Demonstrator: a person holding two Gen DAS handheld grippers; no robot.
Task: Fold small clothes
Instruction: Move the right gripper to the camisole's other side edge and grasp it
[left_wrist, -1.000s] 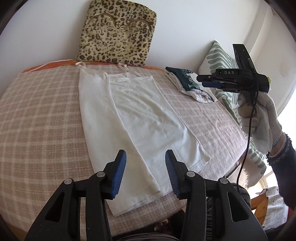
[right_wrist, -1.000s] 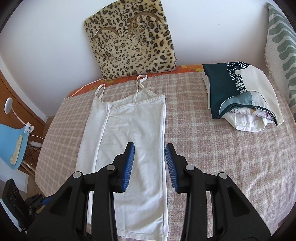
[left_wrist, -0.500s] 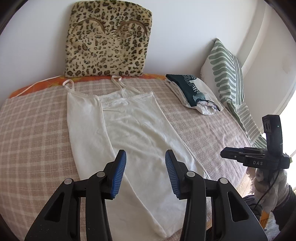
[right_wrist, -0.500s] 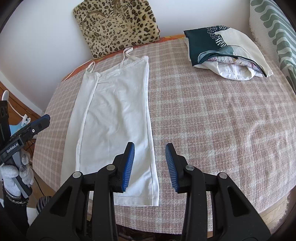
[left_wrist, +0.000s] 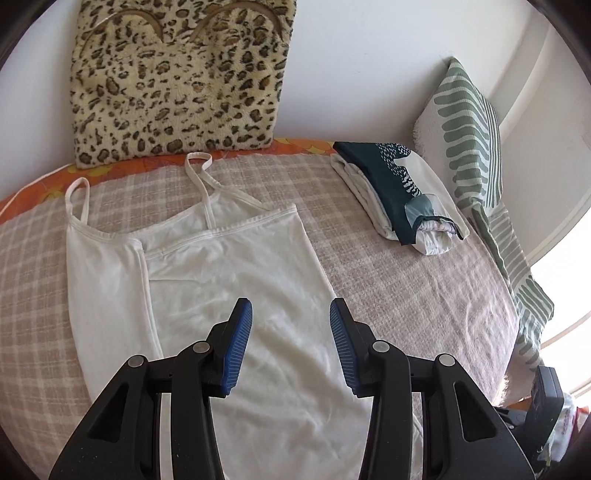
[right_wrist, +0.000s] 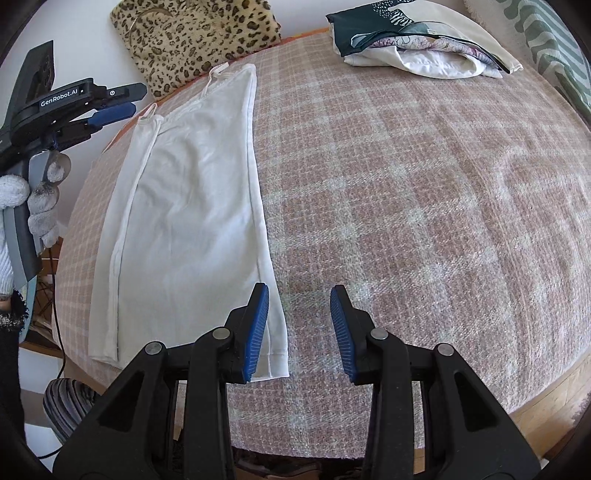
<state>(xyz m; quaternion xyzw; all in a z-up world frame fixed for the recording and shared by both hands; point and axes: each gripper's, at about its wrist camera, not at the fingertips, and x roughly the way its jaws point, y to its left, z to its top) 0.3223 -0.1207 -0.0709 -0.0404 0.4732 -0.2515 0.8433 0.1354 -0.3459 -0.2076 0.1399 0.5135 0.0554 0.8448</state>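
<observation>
A white strappy camisole (left_wrist: 229, 288) lies flat on the checked blanket (left_wrist: 406, 295), one long side folded over onto the middle. My left gripper (left_wrist: 291, 345) is open and empty, hovering above the camisole's lower half. In the right wrist view the camisole (right_wrist: 192, 206) lies to the left. My right gripper (right_wrist: 299, 330) is open and empty above the hem's right corner near the bed's front edge. The left gripper (right_wrist: 110, 110) shows at the far left of that view, open, held by a gloved hand.
A stack of folded clothes (left_wrist: 402, 192) lies at the back right, also in the right wrist view (right_wrist: 417, 40). A leopard-print cushion (left_wrist: 177, 74) leans on the wall. A green striped pillow (left_wrist: 469, 133) stands at the right edge.
My left gripper has moved forward over the camisole, toward the straps. My right gripper has pulled back and down toward the hem's right corner. Both stay open.
</observation>
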